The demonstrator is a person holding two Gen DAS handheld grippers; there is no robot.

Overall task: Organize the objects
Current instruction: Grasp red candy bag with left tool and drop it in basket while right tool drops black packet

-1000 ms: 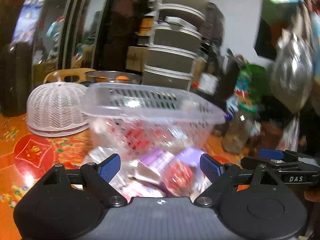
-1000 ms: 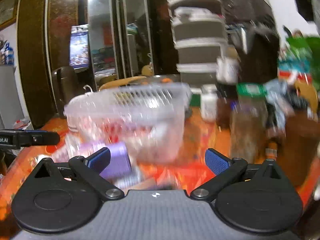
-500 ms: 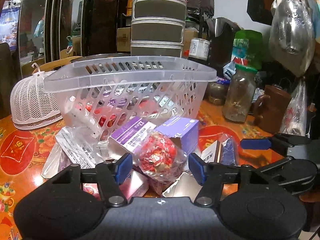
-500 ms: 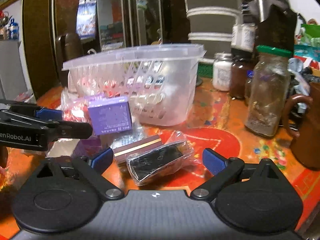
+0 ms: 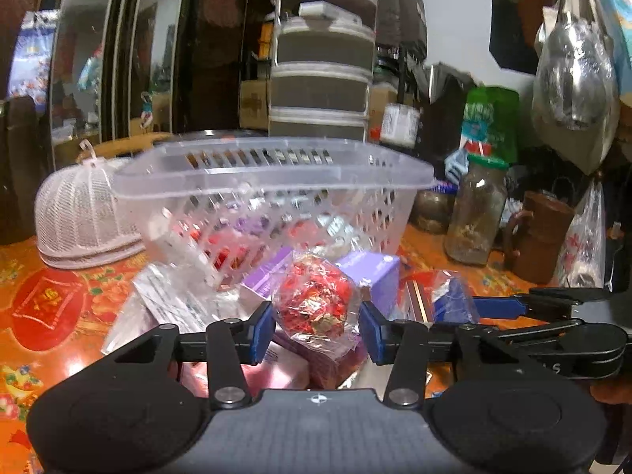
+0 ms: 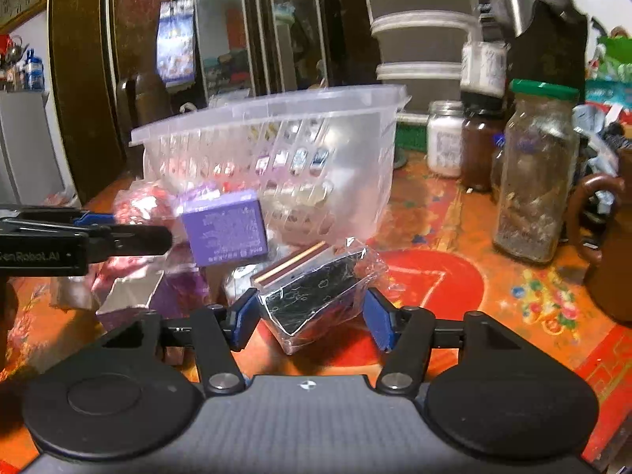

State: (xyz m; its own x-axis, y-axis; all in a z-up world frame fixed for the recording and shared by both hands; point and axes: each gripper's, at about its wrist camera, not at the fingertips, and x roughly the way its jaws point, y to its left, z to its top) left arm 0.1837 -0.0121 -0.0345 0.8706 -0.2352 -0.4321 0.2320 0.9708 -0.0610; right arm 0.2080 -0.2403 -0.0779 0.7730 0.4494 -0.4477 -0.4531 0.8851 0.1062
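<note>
Cluttered with jars, a brown mug and a stack of grey tins at the back, the table (image 6: 454, 276) wears an orange and red flowered cloth, and a clear slotted basket (image 6: 276, 150) stands near its middle with a heap of small packets spilled in front of it.

From the left wrist view, the left gripper (image 5: 316, 328) has a crinkly bag of red sweets (image 5: 314, 304) directly between its blue fingers (image 5: 260, 330). Its fingers have just been closing; the pads stand at the bag's sides, the left one seemingly touching the wrapper, the right one perhaps a sliver off, so I judge it not yet a firm pinch. The bag sits on top of a pink packet (image 5: 284, 367) and purple boxes (image 5: 375, 272), just in front of the basket wall.

In the right wrist view, the right gripper (image 6: 308, 324) straddles a dark box wrapped in clear film (image 6: 316, 296). Its fingers have also just been closing, and they flank the box with small gaps showing, not gripping. The box's long axis runs slantwise, from near-left to far-right, so the fingers would meet it across its short width.

Both targets lie dead ahead of their own fingers, with the basket beyond; each hand seems to need only to finish closing, lift and carry forward over the rim.
</note>
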